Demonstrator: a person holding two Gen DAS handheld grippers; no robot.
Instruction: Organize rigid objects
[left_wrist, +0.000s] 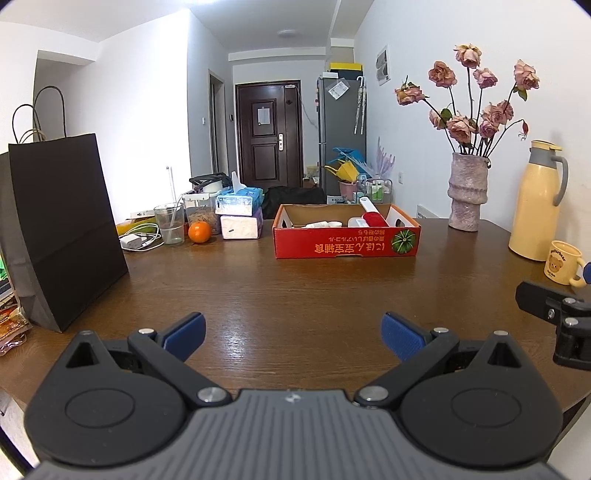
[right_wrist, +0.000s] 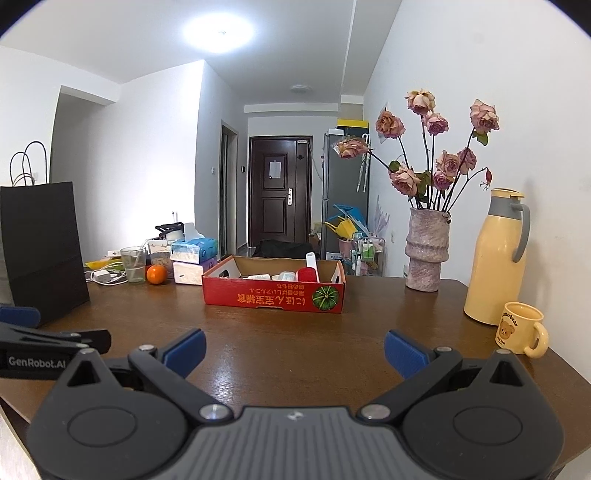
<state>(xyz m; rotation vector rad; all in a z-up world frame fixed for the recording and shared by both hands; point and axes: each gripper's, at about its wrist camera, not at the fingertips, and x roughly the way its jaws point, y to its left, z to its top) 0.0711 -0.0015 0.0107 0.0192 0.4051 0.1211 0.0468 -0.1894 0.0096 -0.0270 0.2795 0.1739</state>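
Tongs left (left_wrist: 293, 338) and right (right_wrist: 294, 352) agape, empty.

— Middle of the table (left_wrist: 295, 288), toward the far edge?
— Cardboard box (left_wrist: 347, 245), with a lint roller (left_wrist: 373, 216) and small containers lying inside.
— Left of the box?
— Stacked tissue packs (left_wrist: 240, 214), then an orange (left_wrist: 199, 232), a glass (left_wrist: 169, 223) and a charger with cable (left_wrist: 138, 242); paper bag (left_wrist: 62, 229) nearer, at the left edge.
— Right?
— Vase of flowers (left_wrist: 467, 192) at the back, thermos (left_wrist: 537, 203) beside the wall, mug (left_wrist: 563, 262) just before it.
— Behind everything?
— Fridge (left_wrist: 340, 133) and door (left_wrist: 269, 133), beyond the table.
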